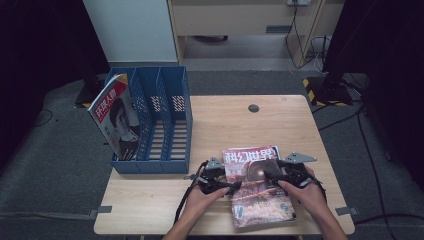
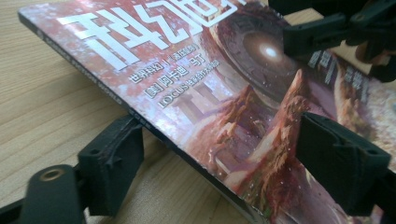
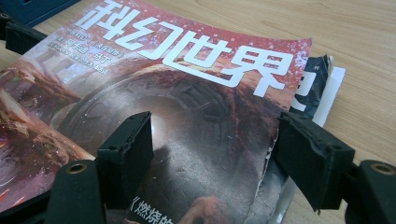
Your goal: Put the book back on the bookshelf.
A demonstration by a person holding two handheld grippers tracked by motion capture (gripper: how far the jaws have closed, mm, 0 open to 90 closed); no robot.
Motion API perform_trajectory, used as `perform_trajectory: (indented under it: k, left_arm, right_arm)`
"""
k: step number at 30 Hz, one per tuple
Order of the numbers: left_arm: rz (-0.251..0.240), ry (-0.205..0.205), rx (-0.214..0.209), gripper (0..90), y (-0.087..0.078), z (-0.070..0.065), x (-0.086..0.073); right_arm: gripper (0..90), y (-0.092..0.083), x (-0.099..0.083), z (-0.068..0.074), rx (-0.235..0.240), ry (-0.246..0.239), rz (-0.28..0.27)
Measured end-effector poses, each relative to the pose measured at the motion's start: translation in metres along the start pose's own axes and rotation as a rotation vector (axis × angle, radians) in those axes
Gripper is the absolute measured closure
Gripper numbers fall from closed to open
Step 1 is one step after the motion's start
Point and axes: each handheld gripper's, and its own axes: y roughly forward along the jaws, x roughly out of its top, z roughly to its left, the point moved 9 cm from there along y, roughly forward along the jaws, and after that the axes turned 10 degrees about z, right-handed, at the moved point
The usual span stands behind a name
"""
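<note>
A pale wooden surface [image 1: 210, 125] stands on grey carpet. At its near edge the left gripper [image 1: 223, 186] straddles the spine edge of a red magazine [image 1: 257, 185]: in the left gripper view one jaw sits beneath the raised spine on the wood, the other over the cover, and whether the pads press cannot be told. The right gripper [image 1: 274, 176] has its jaws spread over the opposite edge, one on the cover, one at the torn, curled page edge; a grip cannot be told either. The magazine lies near the front, right of centre. Farther left, a blue file rack [image 1: 160, 125] holds a second magazine [image 1: 116, 116] leaning in its leftmost slot
</note>
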Motion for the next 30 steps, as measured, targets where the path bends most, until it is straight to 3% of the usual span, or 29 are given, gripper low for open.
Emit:
perform_trajectory:
  k: [12,18,22,30]
  left_arm:
    - [-0.003,-0.004,-0.047,22.7,-0.013,-0.002,0.015]
    - [-0.013,-0.051,-0.097,26.8,-0.017,0.000,0.025]
    - [0.006,-0.051,-0.098,28.9,-0.016,0.001,0.029]
    - [-0.003,-0.059,-0.109,31.1,-0.013,0.001,0.042]
  right_arm:
    - [31.1,-0.001,0.000,0.000,0.016,0.010,-0.001]
    - [32.6,-0.001,0.000,0.001,0.016,-0.005,-0.004]
    - [32.6,0.000,0.000,0.001,0.017,-0.006,-0.006]
    - [33.4,0.001,0.000,0.004,0.029,-0.012,-0.003]
